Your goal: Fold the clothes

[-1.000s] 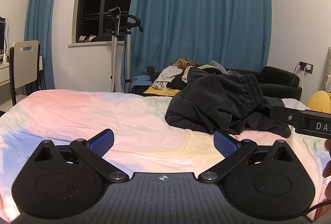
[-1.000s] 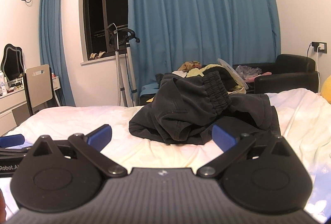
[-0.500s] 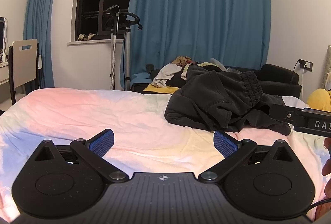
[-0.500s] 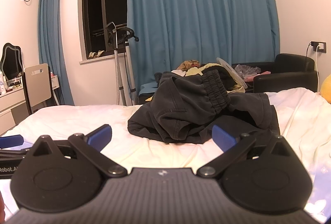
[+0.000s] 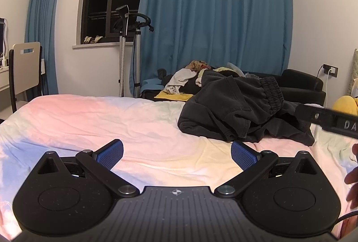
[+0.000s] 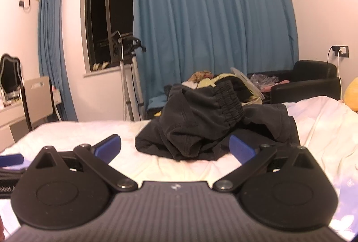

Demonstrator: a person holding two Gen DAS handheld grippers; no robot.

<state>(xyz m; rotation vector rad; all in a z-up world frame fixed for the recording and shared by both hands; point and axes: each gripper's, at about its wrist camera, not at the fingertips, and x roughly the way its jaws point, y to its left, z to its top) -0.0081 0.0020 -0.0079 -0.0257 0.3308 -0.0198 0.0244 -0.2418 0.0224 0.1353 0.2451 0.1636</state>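
- The left gripper [image 5: 176, 153], a black two-finger tool with blue ribbed pads, is held low and level over the bed; its jaws are wide apart and nothing is between them.
- The right gripper [image 6: 174, 148], of the same black and blue build, is also held level, with its jaws spread wide and empty. The near edge of the garment shows between its two fingers in the right wrist view, but I cannot tell if it touches the cloth.
- In the left wrist view a black bar of the right gripper comes in from the right edge, and part of a person's hand [image 5: 352, 175] shows below it.
- The task's thing, a crumpled dark grey pair of trousers with a gathered elastic waistband [image 5: 241, 112], lies in a heap on the pastel pink, yellow and blue bed sheet [image 5: 100, 121], ahead of both grippers and to the right of the left one.
- The heap is wider than it is deep: its long axis runs left to right across the bed. The waistband [image 6: 228, 99] stands at the top of the heap and runs slantwise, from upper left down to the right.
- Behind the bed are the long blue curtains [image 5: 212, 18], a black armchair [image 6: 308, 81] and a pile of mixed clothes [image 5: 185, 81].
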